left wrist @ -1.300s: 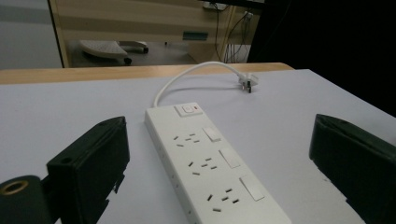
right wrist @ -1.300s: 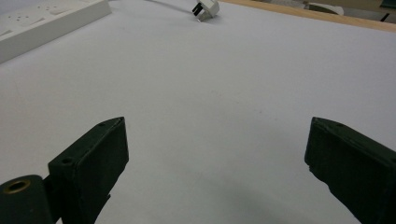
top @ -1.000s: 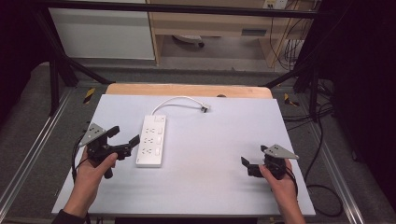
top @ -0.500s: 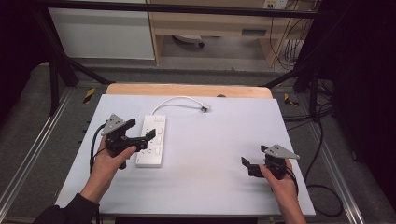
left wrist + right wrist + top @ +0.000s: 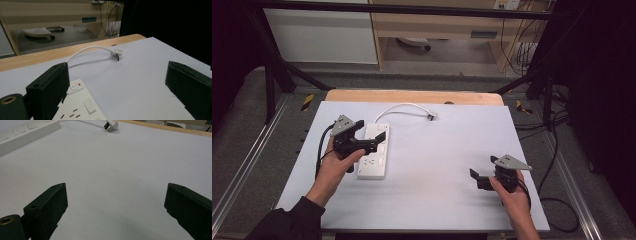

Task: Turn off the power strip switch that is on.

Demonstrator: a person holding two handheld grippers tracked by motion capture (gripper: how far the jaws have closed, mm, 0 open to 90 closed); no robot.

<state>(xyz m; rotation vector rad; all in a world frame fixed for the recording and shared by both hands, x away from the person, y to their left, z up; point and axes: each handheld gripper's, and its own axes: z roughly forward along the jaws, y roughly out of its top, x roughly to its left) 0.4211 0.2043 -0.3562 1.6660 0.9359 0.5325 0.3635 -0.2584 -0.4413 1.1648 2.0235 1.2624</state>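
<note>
White power strip [image 5: 373, 152] lies flat on the pale table cover [image 5: 447, 150], left of centre, long axis running front to back. Its short white cable [image 5: 404, 106] loops off the far end toward the back of the table and ends in a white plug [image 5: 431, 116] lying on the cover, well apart from the strip.

Left gripper [image 5: 374, 140], held in the person's left hand [image 5: 339, 159], hovers over the strip's far half. Jaws wide apart, nothing between them. In the left gripper view, one jaw sits over the strip's switch end and the other over bare cover; whether either touches the strip, I cannot tell.

Right gripper [image 5: 478, 178], held in the right hand [image 5: 510, 195], sits low over the near right part of the table, well apart from the strip. Jaws spread wide, holding nothing.
</note>
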